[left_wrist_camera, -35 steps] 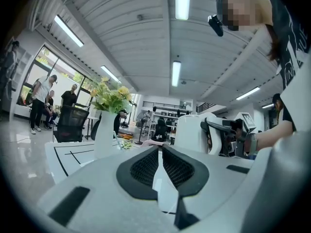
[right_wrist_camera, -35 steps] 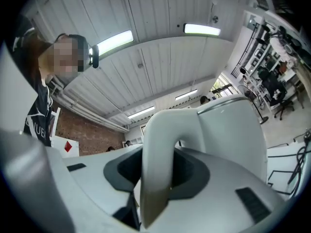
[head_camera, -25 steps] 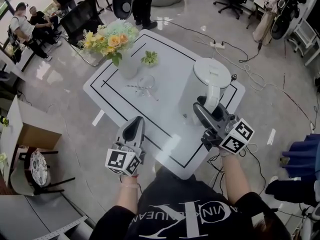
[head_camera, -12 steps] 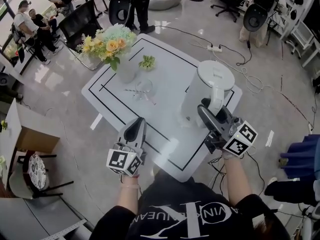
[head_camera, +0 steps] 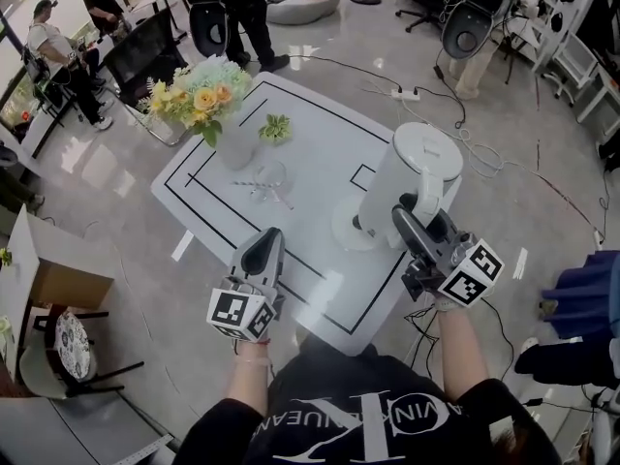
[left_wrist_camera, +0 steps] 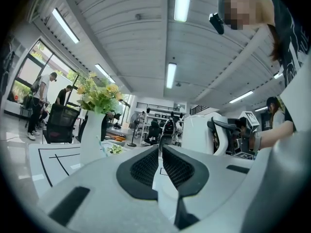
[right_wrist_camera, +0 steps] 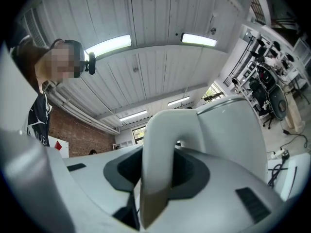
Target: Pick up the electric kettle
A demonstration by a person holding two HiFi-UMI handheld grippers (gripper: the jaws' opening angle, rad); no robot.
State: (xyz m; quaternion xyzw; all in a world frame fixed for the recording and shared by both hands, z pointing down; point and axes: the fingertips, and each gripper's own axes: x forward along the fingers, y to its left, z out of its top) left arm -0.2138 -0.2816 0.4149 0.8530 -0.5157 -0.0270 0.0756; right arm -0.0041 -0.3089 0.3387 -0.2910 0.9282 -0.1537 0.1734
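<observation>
The white electric kettle [head_camera: 412, 174] hangs tilted just above the white table [head_camera: 320, 148], clear of its round base [head_camera: 346, 229]. My right gripper [head_camera: 415, 223] is shut on the kettle's handle [right_wrist_camera: 163, 149], which fills the gap between the dark pads in the right gripper view, with the kettle body [right_wrist_camera: 233, 130] just beyond. My left gripper [head_camera: 263, 248] hovers over the table's near edge, left of the kettle, jaws together and holding nothing. In the left gripper view [left_wrist_camera: 160, 152] the kettle [left_wrist_camera: 199, 132] shows at the right.
A vase of flowers [head_camera: 218, 114], a small green plant [head_camera: 275, 128] and a clear glass [head_camera: 271, 175] stand on the table's far left part. A power strip with cables [head_camera: 405, 93] lies on the floor behind. People and chairs [head_camera: 145, 46] are at the back left.
The kettle has come up off its round base, which now shows on the table, and my right gripper has moved with it. The left gripper has hardly shifted.
</observation>
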